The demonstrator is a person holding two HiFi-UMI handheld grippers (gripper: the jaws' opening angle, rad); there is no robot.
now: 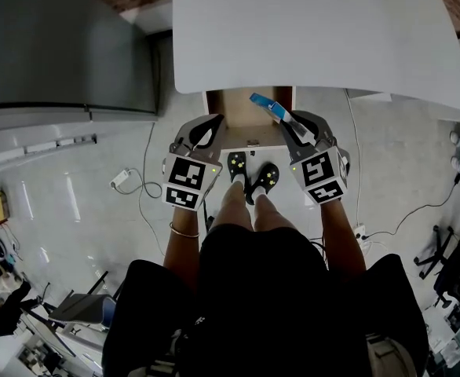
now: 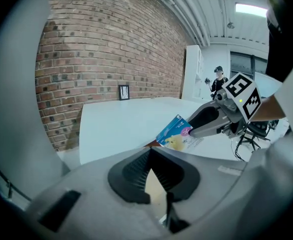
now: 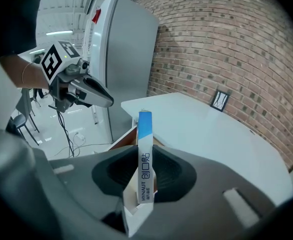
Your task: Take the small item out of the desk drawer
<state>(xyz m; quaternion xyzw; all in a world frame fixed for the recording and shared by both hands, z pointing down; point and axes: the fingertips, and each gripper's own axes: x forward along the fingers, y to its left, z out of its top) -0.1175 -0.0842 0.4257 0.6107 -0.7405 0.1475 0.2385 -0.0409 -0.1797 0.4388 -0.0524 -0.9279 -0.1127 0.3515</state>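
The small box (image 3: 145,159) is pinched in my right gripper (image 3: 145,178). The pads press on its two broad faces and stand fairly wide apart around it. In the right gripper view I see it edge-on, its long axis running out along the jaws. The blue end sticks out past the fingertips and the white printed part sits between the pads. From the head view the box (image 1: 269,107) slants up and to the left from the right gripper (image 1: 289,124), blue end aimed away from me at the edge of the white table (image 1: 316,30). There it lies over the open drawer (image 1: 238,108); how high it hangs above the drawer I cannot tell. The left gripper view shows the box (image 2: 176,133) in the air in front of the table (image 2: 121,121), gripped at its lower end by the right gripper (image 2: 206,121). My left gripper (image 2: 150,156) has its jaws pressed together at the tips with nothing between them. It hangs to the left of the drawer, level with the right one in the head view (image 1: 208,128). Both forearms reach forward past my knees, and both grippers point forward and downward, their marker cubes facing up at the head camera.
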